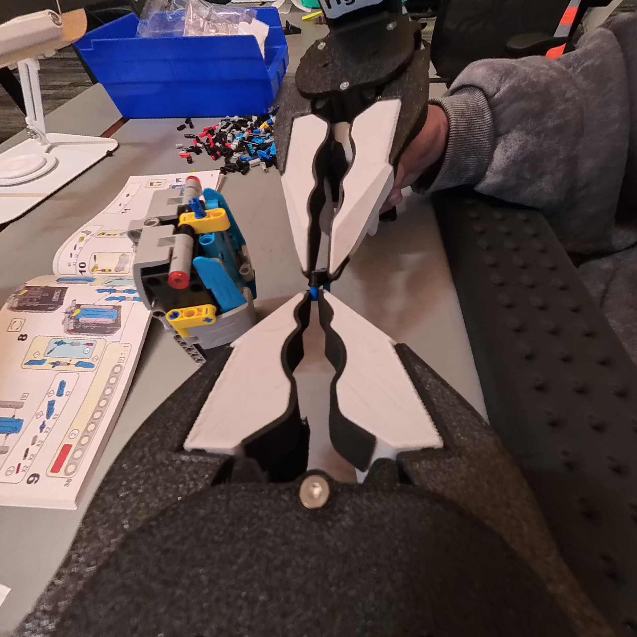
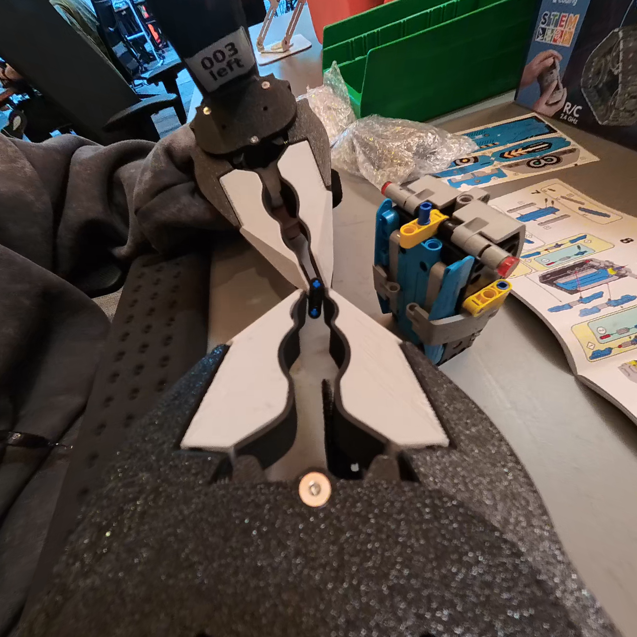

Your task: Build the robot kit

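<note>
The left hand-held gripper [image 1: 313,295] and the right hand-held gripper [image 2: 314,303] meet tip to tip above the grey bench [image 1: 396,275], both clamped on one small black connector with blue pins [image 2: 315,298] (each pinches an end). Just beside them stands a partly built model [image 1: 200,262] of grey, blue and yellow bricks, resting on an open instruction booklet [image 1: 62,379]. Farther back lie a heap of loose small parts [image 1: 234,144] and a blue bin [image 1: 182,65].
</note>
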{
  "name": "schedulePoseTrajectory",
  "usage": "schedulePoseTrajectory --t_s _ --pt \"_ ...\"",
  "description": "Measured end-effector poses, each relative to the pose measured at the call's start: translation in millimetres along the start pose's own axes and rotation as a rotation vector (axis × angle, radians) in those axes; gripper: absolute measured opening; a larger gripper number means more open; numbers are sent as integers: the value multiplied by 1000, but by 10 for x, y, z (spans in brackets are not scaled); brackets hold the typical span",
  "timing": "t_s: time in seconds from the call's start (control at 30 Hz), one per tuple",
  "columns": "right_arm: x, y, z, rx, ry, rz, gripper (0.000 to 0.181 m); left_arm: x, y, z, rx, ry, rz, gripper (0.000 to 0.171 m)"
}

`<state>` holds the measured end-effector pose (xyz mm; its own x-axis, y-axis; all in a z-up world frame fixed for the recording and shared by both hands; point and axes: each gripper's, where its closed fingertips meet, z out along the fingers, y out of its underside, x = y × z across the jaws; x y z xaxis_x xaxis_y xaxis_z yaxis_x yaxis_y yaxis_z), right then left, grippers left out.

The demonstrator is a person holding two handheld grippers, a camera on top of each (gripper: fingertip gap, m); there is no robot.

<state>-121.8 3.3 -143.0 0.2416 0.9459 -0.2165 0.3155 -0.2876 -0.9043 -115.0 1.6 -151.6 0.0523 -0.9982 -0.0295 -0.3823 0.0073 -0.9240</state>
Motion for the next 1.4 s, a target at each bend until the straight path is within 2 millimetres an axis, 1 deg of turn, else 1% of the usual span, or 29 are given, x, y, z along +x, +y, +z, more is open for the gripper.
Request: schedulePoseTrajectory --t_s 0.13,0.2,0.27,0.3,0.33,0.4,0.43,0.47,0.5,0.57,0.6,0.67,0.7,0.73,0.83,1.1,1.3,1.33,1.4 --pt "-1 6 -8 -15 7 -13 7 8 2 6 -2 -5 14 3" --pt "44 -5 -25 -30 37 -34 7 -48 -14 -31 -1 -41 30 5" --pt "159 -89 -110 -49 106 -95 7 -139 -70 -164 18 -67 20 25" --pt "223 -127 -158 -79 140 -137 7 -185 -80 -241 20 -63 -13 34" --pt "287 -157 -199 -119 178 -195 7 -269 -57 -305 6 -76 -52 47" --pt "362 -206 -237 -198 215 -294 7 -551 -20 -390 14 -193 -89 60" --pt "384 -224 -231 -231 223 -331 7 -611 11 -370 21 -212 -98 77" --pt "386 -219 -212 -272 216 -369 7 -636 61 -306 13 -209 -114 89" --pt "380 -193 -188 -320 203 -413 7 -638 108 -218 2 -195 -124 91" --pt "426 -163 -166 -414 215 -512 7 -603 184 -44 -37 -166 -99 91" --pt "405 -138 -147 -453 189 -542 7 -599 201 25 -53 -164 -78 88" --pt "395 -109 -114 -504 165 -597 7 -596 210 120 -75 -163 -34 68" --pt "400 -84 -102 -529 158 -616 7 -629 205 140 -78 -182 -10 58" --pt "394 -58 -88 -543 146 -622 7 -642 199 150 -75 -184 5 55" --pt "427 -5 -56 -558 148 -632 7 -651 199 156 -73 -174 -4 54" --pt "441 -8 -41 -571 148 -581 7 -646 203 155 -71 -160 -1 53" --pt "467 0 -39 -657 267 -682 7 -652 204 155 -71 -161 -5 52" --pt "469 -3 -40 -662 287 -710 7 -653 204 154 -70 -160 -7 52" --pt "466 -20 -29 -641 337 -833 7 -653 206 153 -71 -160 -9 52"
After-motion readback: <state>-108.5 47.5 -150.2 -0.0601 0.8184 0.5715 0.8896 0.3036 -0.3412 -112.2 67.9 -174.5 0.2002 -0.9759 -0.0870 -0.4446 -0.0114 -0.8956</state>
